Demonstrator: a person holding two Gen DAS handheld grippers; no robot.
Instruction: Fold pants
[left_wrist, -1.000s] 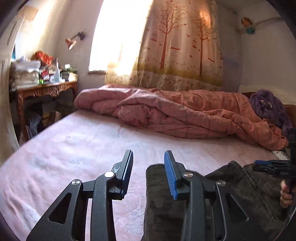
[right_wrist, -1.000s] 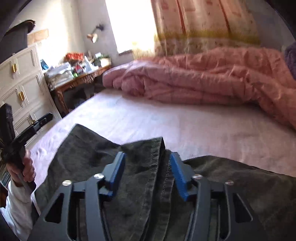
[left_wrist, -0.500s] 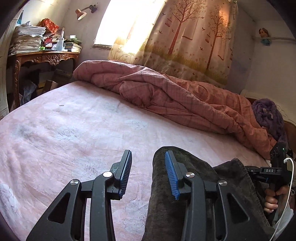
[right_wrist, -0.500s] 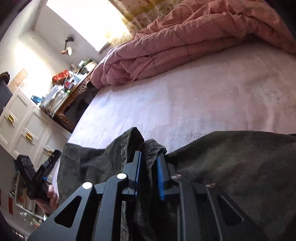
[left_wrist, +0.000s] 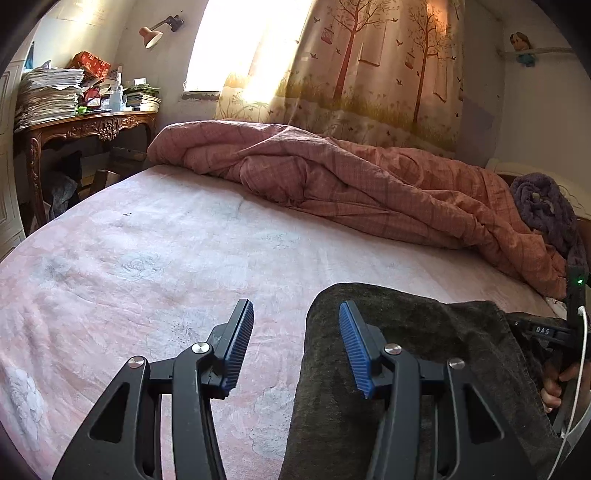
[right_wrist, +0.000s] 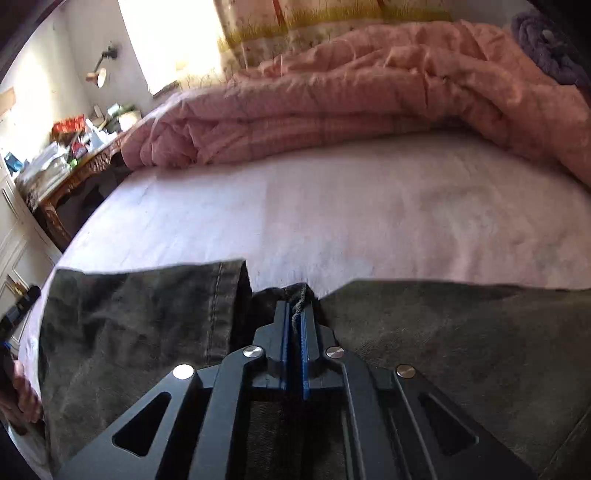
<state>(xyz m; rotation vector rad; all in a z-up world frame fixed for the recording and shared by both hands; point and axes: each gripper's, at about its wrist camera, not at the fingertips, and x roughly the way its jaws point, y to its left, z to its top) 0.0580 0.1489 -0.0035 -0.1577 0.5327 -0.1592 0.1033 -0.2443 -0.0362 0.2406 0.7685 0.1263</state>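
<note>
Dark olive pants (left_wrist: 424, 325) lie on the near part of the pink bed sheet (left_wrist: 166, 240). My left gripper (left_wrist: 295, 306) hovers low over their left edge with its jaws opening. The cloth edge lies under the gap, and the blue pads (left_wrist: 240, 343) do not press on it. My right gripper (right_wrist: 294, 308) is shut on a raised fold of the pants (right_wrist: 129, 325), with a pinch of cloth sticking up between its pads. A hand holds that gripper at the right edge of the left wrist view. The left gripper's body (right_wrist: 18, 306) shows at the left edge of the right wrist view.
A bunched pink quilt (left_wrist: 351, 184) runs along the far side of the bed, with a purple garment (left_wrist: 543, 206) at its right end. A carved wooden table (left_wrist: 92, 122) piled with papers stands far left, beside white cabinets (right_wrist: 11, 221). A curtain (left_wrist: 369, 74) hangs behind.
My right gripper has shut on a fold of the pants and dropped lower. My left gripper's jaws have spread wider, and it has sunk a little toward the bed.
</note>
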